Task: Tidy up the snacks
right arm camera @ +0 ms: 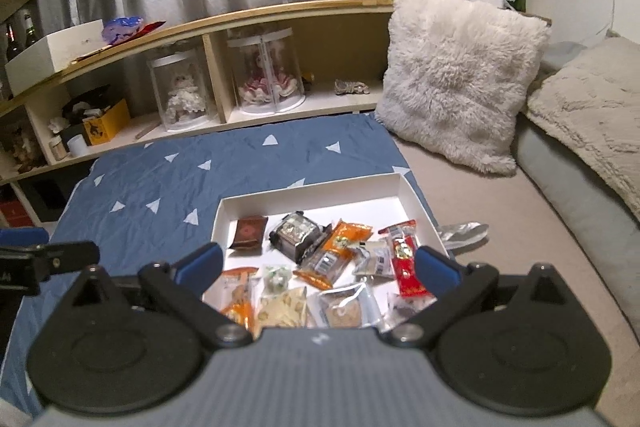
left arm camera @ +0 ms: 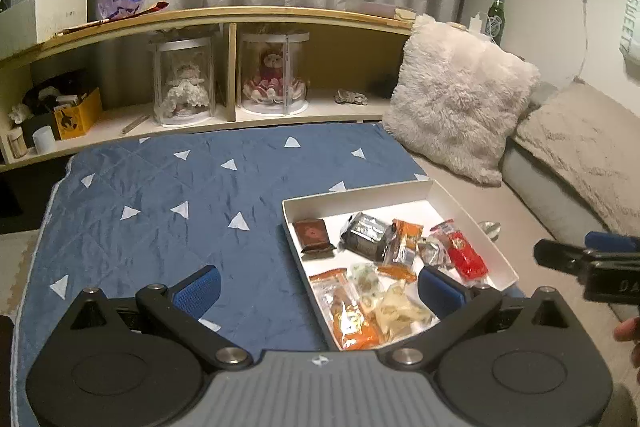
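Several snacks (right arm camera: 320,267) (labels unreadable), tray (right arm camera: 312,193) edge cut off

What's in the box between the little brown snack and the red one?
In the white box, a black packet and an orange packet lie between the brown snack and the red snack; the right wrist view shows it.

a blue triangle-print quilt (right arm camera: 168,183) covers the bed (right arm camera: 480,211); white snack tray (right arm camera: 312,195) rests on it

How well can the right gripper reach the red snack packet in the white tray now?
Probably yes. The right gripper is open above the white tray, and the red snack packet lies on top by its right finger, uncovered.
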The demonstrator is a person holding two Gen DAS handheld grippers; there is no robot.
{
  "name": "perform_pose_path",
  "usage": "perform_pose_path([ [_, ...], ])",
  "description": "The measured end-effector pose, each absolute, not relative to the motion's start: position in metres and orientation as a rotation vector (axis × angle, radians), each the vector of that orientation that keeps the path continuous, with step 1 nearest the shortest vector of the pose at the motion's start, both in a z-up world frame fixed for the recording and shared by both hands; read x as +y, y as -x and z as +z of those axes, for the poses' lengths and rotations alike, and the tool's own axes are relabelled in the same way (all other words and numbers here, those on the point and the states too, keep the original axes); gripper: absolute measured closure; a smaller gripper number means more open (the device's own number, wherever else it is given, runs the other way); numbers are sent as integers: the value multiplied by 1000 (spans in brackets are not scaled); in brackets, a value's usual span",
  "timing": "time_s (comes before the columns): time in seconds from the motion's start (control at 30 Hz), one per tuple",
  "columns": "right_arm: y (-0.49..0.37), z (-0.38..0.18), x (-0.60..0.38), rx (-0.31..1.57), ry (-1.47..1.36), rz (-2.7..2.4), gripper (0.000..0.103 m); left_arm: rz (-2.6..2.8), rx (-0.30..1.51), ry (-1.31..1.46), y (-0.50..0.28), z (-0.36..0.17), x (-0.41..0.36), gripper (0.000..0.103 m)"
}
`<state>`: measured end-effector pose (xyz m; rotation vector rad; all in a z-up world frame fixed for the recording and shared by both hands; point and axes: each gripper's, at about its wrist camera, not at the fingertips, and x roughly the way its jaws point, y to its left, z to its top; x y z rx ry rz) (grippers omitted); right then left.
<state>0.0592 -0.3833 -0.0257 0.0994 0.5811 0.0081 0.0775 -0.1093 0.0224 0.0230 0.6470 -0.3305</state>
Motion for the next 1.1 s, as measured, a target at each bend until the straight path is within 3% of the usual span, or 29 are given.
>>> perform_pose_path([
  [0.73,24,-60,-374,530,-16,-26,1,-319,564,-14,-22,-17,-88,0],
  [1.1,24,-73,-373,495,30,-83,1,-313,534,-21,-14,-27,-89,0],
])
